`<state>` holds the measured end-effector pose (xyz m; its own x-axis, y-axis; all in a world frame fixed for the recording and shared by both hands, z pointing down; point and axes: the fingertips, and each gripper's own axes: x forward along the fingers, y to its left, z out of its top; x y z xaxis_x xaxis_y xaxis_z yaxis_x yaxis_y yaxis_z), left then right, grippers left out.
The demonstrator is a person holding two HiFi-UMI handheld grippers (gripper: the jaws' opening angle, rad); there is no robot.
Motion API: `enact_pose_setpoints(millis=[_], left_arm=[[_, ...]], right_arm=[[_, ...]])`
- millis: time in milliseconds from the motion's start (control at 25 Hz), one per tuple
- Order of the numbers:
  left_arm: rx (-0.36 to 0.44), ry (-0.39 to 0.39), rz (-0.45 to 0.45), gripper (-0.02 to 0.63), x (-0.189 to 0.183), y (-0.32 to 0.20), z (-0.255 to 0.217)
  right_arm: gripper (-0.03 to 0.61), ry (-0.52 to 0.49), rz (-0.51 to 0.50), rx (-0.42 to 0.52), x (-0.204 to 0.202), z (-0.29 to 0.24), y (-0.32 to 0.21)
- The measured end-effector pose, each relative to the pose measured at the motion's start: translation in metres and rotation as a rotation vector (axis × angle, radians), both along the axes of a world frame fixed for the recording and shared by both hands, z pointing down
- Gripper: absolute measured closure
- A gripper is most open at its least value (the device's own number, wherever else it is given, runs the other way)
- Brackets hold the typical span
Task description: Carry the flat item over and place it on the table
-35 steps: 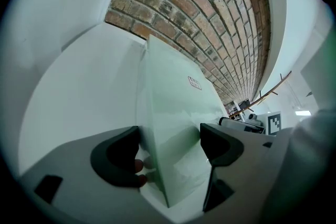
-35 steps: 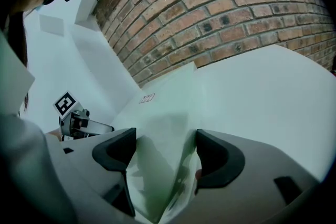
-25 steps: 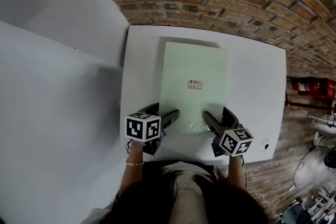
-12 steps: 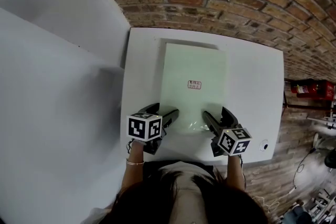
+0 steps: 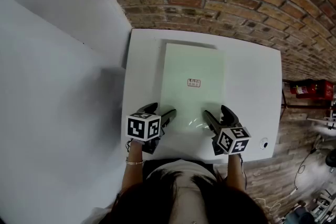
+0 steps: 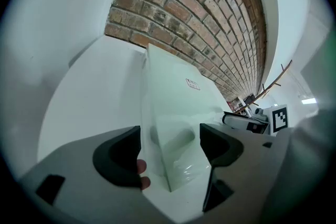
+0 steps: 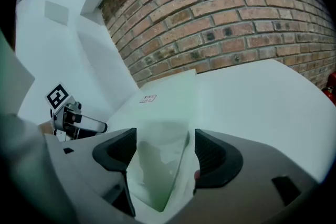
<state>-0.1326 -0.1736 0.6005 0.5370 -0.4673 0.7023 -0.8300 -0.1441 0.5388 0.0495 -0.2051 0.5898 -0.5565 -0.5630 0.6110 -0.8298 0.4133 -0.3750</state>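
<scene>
The flat green sheet (image 5: 192, 73) lies on the white table (image 5: 252, 92) with the left gripper (image 5: 161, 110) and right gripper (image 5: 216, 111) spread astride its near corners: just released or about to be pinched, I reckon

seemingly one sheet (image 5: 193, 68), two hand-held grippers (image 5: 167, 115) (image 5: 216, 116)

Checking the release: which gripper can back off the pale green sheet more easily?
Left gripper, marginally: jaws apart, pale green sheet corner loose between them; the right gripper's gap is filled by its crinkled corner.
</scene>
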Motion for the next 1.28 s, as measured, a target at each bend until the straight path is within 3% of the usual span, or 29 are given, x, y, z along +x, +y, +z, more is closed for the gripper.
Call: enact_pose_setpoints(millis=[1280], left_arm=[[0.208,-0.062,0.0,0.316,0.016,0.026,-0.06]], right_arm=[[0.222,-0.004,-0.045,0.199,-0.004,-0.059,0.026]])
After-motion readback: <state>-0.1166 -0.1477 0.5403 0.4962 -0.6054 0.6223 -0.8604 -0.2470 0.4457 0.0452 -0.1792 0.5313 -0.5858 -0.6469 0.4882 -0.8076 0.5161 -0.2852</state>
